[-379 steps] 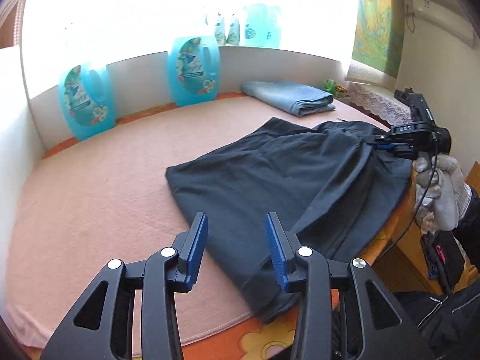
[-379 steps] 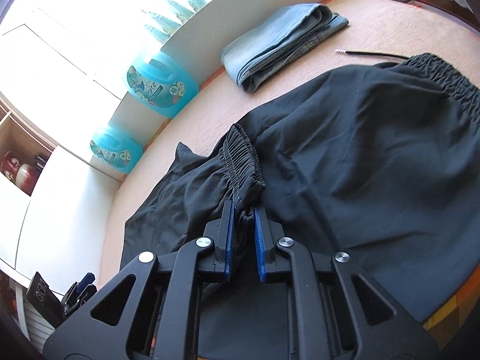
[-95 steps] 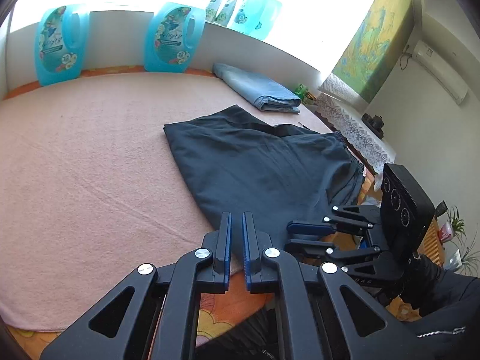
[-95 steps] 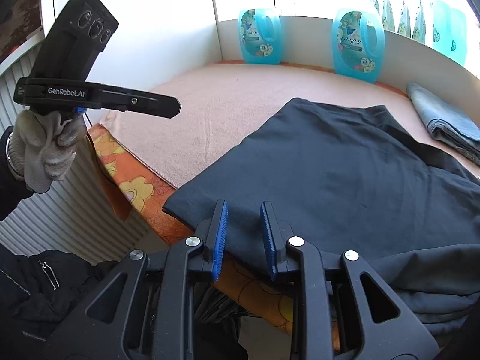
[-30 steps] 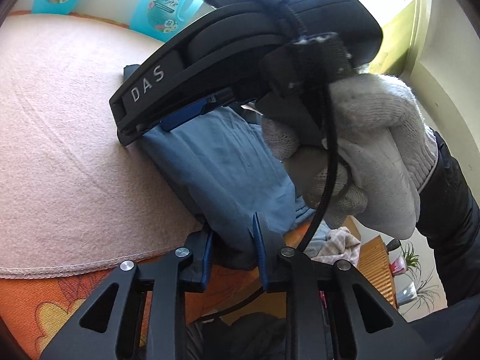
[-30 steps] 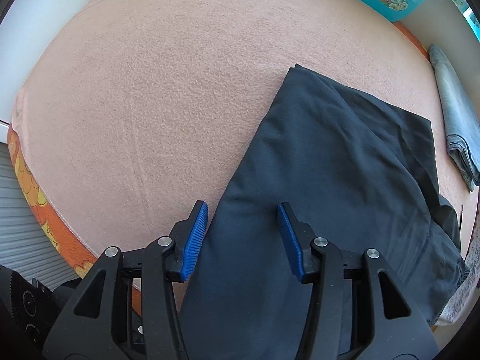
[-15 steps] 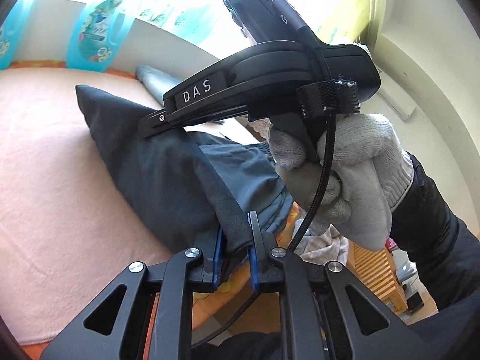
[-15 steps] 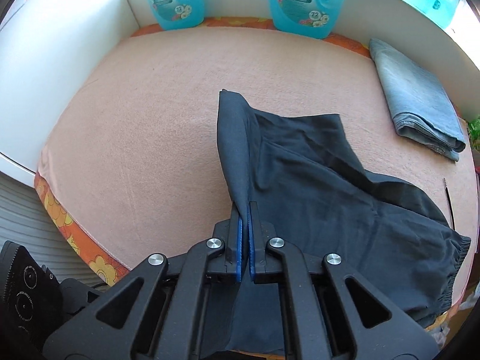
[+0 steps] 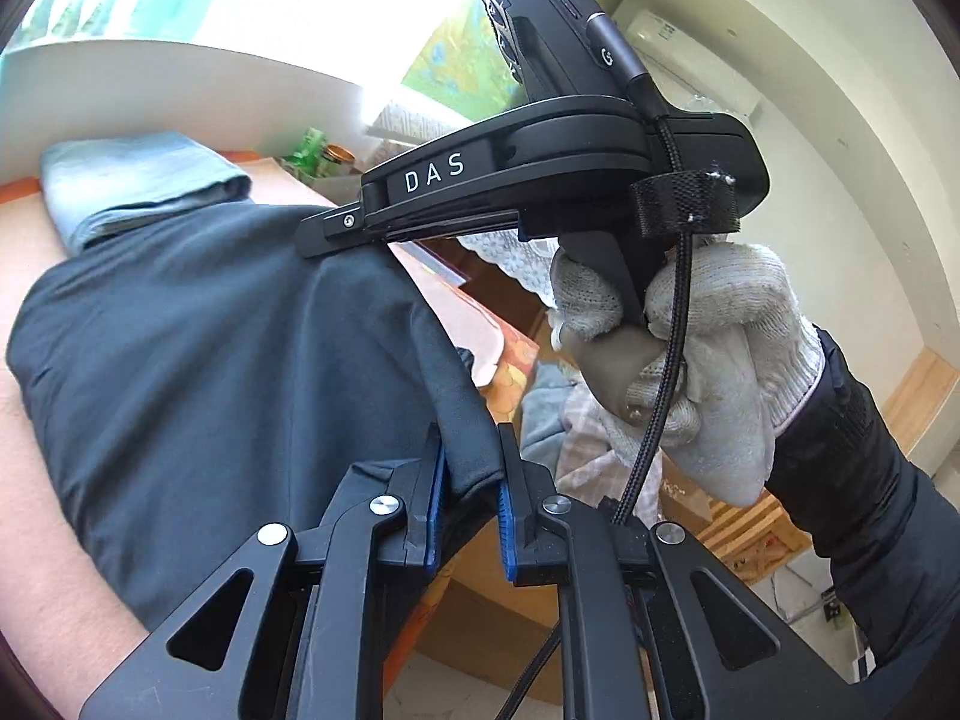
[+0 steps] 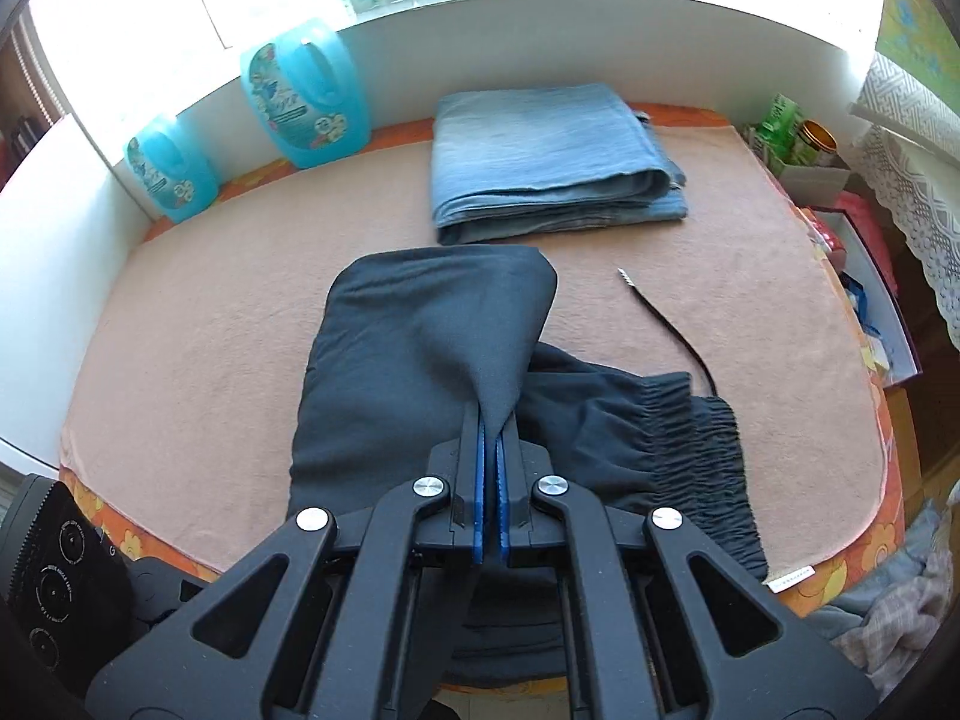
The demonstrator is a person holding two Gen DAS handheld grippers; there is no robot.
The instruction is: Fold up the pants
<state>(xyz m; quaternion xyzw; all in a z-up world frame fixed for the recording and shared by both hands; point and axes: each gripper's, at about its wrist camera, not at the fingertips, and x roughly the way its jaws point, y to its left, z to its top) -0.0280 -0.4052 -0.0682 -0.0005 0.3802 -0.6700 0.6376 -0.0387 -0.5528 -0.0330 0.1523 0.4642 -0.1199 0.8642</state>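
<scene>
The pants lay on the pink-covered worktop, toward its near edge, with the far end doubled over toward the viewer and the gathered waistband on the right. Behind them sat a folded blue garment, and a thin black cord ran just beside the waistband.

On the left, the left tongs were nearly closed on a bunched edge of the dark cloth, which filled the narrow gap between the blue pads. To the right, the right tongs were clamped tight on a thin fold of the same cloth, lifted clear of the worktop so that it draped down in a soft cone. In the left view a gloved hand held the right tongs' handle close by.

The cloth looked light, limp and rather smooth, so it would likely sag between the two holds and could slip from a shallow pinch. Taking it at the hem corners, well apart and with both layers caught together, seemed the best way to keep the edge straight. The elastic waistband, being thicker, would probably offer a firmer purchase.
</scene>
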